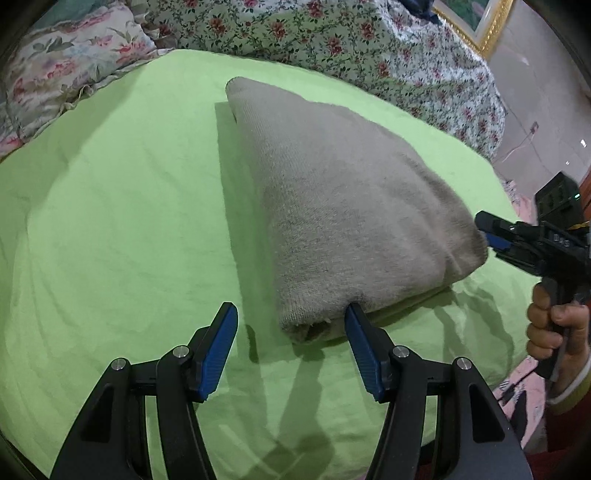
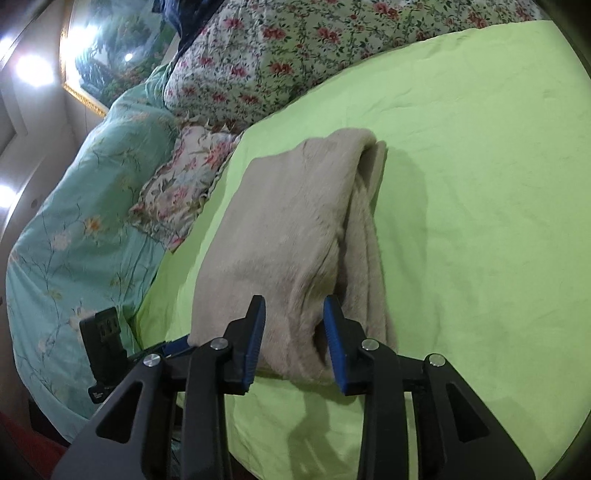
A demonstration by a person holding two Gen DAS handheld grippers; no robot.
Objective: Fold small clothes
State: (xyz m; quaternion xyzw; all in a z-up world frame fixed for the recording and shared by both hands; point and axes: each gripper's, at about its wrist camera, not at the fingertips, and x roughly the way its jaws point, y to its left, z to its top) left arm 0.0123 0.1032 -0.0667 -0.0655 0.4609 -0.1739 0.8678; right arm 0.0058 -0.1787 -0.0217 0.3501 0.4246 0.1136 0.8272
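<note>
Looking down my left gripper (image 1: 290, 319) first: the blue-padded fingers (image 1: 218, 350) are spread wide, and the near corner of the folded beige garment (image 1: 332, 206) sits in the gap, with the right-hand pad touching the cloth at its rolled edge and the left-hand pad clear of it, so nothing is pinched here. The garment is a thick, fuzzy knit, folded into a long bundle on the lime-green sheet (image 1: 110, 221), running away from me toward the floral quilt (image 1: 332, 33) at the far side of the bed. Off to my right, my right hand (image 1: 550, 325) is wrapped around the handle of the right gripper (image 1: 491, 236), whose tips are pressed against the garment's other near corner. Switching to the right wrist view, the right gripper (image 2: 293, 317) has its jaws apart too, though narrower, with a ridge of the beige garment (image 2: 288, 221) bulging up between the pads; the fabric touches the right-hand pad, but I cannot tell whether the left-hand pad presses it. Several stacked layers show along the bundle's right edge, and the far end is rounded over. The lime-green sheet (image 2: 480, 184) spreads out to the right of it. To the left lie a ruffled floral pillow (image 2: 184, 188) just beside the garment, a teal flowered quilt (image 2: 81, 240) below that, and a gold-framed picture (image 2: 110, 51) on the wall. The tip of my left gripper (image 2: 177, 345) peeks in at the garment's lower left corner.
</note>
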